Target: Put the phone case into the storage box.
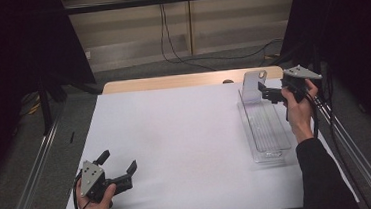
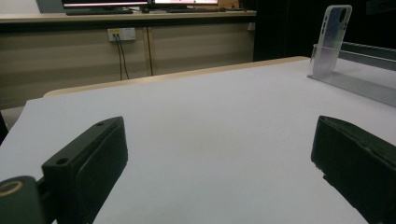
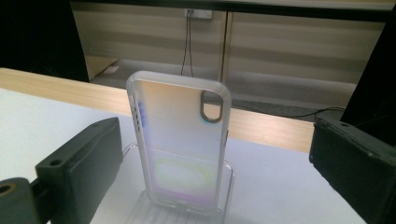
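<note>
High view: translucent phone case [image 1: 252, 85] stands upright at the far end of a clear plastic tray [image 1: 268, 130], far right on the white-covered bench [image 1: 176, 145]. Right hand-held gripper [image 1: 264, 91] sits just beside the case, jaws apart. Left hand-held gripper [image 1: 118, 162] rests near left, jaws apart, nothing between them.

Left gripper view: case [image 2: 330, 39] far right, leaning against the tray's end wall.

Right gripper view: case [image 3: 180, 140] stands between the wide-spread jaws, pads not touching it.

Judgement: light, thin shell, somewhat flexible, smooth and likely slippery. Best pinched across its long side rims, mid-height, with gentle pressure; it could tip easily.
</note>
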`<state>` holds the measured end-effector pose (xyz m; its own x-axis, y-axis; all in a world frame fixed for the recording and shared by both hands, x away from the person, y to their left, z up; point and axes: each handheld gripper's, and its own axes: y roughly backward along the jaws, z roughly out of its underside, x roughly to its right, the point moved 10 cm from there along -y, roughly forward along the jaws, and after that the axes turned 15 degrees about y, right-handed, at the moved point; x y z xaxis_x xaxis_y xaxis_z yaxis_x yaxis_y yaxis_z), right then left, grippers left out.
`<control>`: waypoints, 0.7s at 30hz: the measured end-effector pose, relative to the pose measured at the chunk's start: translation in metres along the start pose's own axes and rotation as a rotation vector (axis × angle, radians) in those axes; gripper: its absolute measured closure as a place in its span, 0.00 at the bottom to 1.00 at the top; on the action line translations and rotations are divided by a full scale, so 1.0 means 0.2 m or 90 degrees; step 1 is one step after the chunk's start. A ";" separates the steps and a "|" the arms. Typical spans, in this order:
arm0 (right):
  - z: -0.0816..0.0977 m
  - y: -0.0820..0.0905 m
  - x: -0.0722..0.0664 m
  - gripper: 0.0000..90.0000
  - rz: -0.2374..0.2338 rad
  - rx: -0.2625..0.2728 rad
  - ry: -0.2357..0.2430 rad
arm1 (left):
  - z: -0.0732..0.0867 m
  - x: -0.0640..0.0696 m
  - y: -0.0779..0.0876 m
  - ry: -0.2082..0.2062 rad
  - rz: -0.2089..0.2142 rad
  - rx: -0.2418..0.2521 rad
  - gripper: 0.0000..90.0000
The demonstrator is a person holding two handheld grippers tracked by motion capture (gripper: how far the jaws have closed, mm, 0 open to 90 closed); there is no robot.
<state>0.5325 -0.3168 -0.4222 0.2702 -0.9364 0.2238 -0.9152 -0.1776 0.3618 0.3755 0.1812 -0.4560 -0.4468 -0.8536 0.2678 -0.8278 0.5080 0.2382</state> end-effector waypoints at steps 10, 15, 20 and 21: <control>0.03 0.05 0.02 0.03 0.025 0.040 -0.002 | -0.01 0.01 -0.01 -0.001 0.008 0.003 0.04; 0.01 0.09 -0.01 0.00 0.015 0.050 0.014 | -0.01 0.01 -0.01 0.003 0.012 0.004 0.04; 0.01 0.13 -0.04 0.00 0.011 0.056 0.019 | -0.02 0.01 -0.01 0.007 0.014 0.007 0.04; 0.01 0.14 -0.04 0.00 0.010 0.056 0.022 | -0.02 0.01 -0.01 0.008 0.013 0.007 0.04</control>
<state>0.5044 -0.3144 -0.4151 0.2643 -0.9285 0.2608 -0.9417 -0.1901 0.2778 0.3773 0.1783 -0.4522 -0.4601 -0.8412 0.2840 -0.8219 0.5246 0.2222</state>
